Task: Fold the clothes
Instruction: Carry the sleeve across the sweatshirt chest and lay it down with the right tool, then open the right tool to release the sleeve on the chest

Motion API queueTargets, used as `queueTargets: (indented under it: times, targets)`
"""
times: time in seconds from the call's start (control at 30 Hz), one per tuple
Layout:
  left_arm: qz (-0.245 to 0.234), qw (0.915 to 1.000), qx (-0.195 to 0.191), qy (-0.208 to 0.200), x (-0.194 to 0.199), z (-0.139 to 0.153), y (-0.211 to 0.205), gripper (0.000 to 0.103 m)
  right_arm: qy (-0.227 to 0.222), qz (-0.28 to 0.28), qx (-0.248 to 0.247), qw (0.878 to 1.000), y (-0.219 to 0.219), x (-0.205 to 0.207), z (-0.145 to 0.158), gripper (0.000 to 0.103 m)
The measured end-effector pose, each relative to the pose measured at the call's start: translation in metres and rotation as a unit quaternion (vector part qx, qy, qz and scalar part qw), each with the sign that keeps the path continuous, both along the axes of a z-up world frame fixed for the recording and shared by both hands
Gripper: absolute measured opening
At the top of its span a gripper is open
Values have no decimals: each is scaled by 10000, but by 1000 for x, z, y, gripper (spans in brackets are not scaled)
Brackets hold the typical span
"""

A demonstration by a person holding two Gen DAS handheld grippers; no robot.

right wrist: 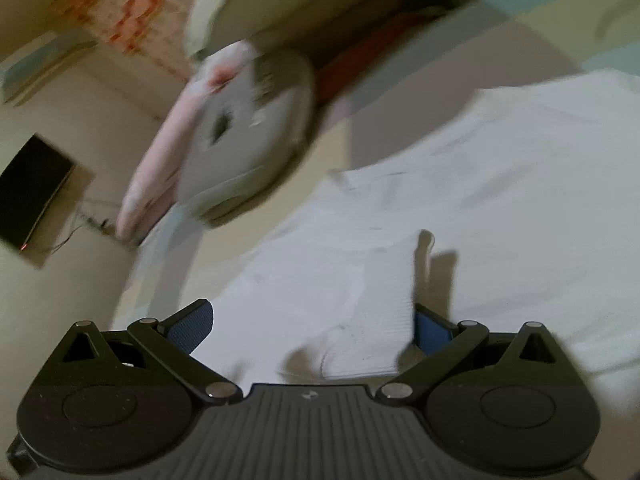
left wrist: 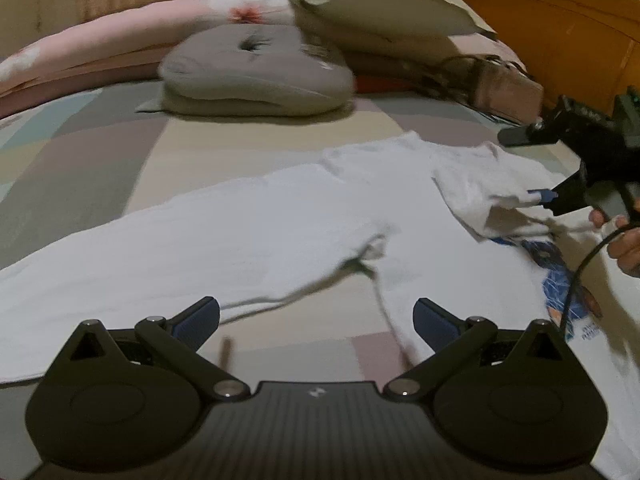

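Both grippers, left (left wrist: 316, 320) and right (right wrist: 312, 328), gape wide over the white shirt (left wrist: 248, 224) on the bed (left wrist: 100, 148), a sleeve (right wrist: 384, 312) between the right fingers.

Both wrist views look low across the bed, sharing the white shirt (left wrist: 260, 220) and grey pillow (left wrist: 256, 68)

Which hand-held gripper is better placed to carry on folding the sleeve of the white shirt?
Probably the right hand-held gripper: the white cotton T-shirt's sleeve already lies between its open fingers. The left hand-held gripper hovers open and empty over the hem.
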State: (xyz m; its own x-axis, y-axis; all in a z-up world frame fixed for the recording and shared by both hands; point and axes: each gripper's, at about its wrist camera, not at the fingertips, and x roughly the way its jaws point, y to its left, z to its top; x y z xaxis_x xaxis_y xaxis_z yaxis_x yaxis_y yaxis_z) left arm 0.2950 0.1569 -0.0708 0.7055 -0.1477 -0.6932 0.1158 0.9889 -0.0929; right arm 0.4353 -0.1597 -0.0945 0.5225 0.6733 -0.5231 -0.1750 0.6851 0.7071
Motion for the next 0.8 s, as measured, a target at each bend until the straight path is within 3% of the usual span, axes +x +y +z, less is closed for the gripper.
queueTargets:
  times: [0.13,0.4,0.63,0.8]
  targets:
    - [99,9998,-165,-10,-1,1,11,102,-253,515,-8,9984,39,6,25,103]
    - [136,9997,-216,-30,-4,4,17,102,-718,1247,-591,9878,97,-1,55,103]
    - [75,9989,-450,-61,-3,4,18,102,-635,806,-1211,9873,70,-12,44,103]
    - [-9,9992,-393,-38,2,1,7,102,-660,695,-1930,9765,37,-39,30,103]
